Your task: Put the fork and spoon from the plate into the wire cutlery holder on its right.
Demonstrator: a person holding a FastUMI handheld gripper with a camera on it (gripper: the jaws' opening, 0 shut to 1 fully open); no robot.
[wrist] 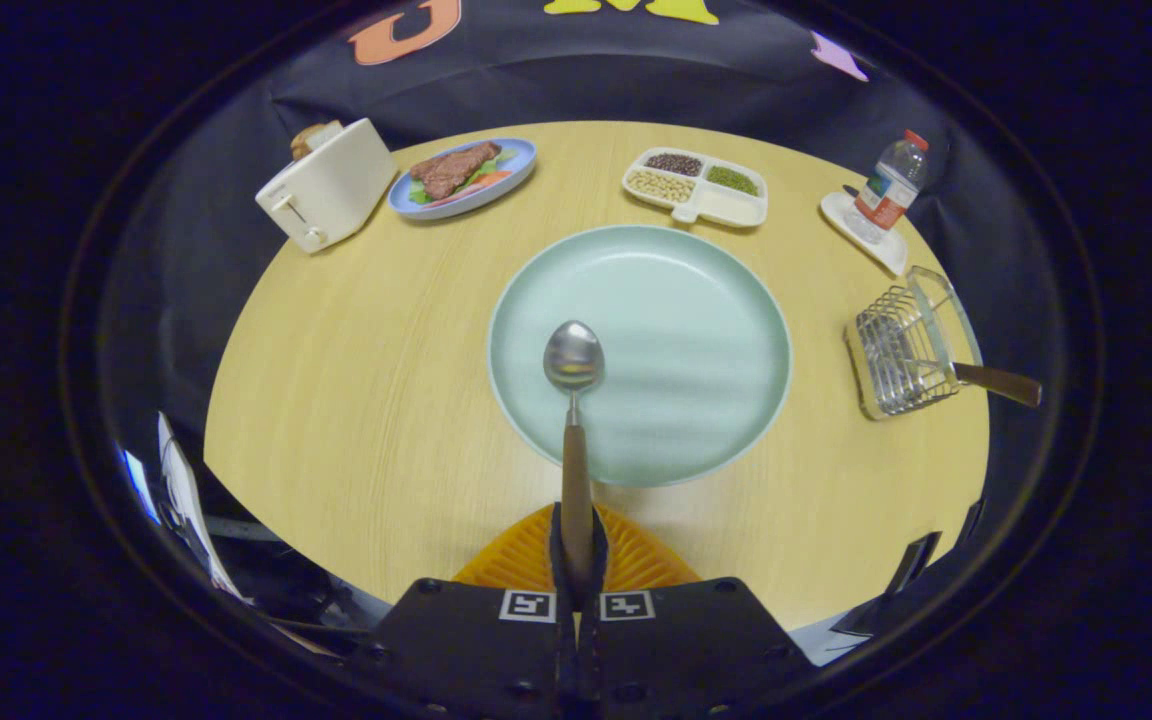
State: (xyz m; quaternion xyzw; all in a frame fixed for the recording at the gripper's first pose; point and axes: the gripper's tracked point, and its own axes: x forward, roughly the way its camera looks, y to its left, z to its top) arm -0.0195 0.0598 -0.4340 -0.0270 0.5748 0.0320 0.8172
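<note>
Because the toaster stood at upper left, the counter middle stayed free; the gripper at bottom centre was clamped on the spoon over the plate, presumably bound for the holder at right, which already held one brown-handled piece.

Round pale wooden table (light-grained), black cloth wall behind

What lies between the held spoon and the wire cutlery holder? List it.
In the gripper view: the plate's right half, then bare table, between spoon and wire cutlery holder. The gripper is shut on the spoon.
</note>
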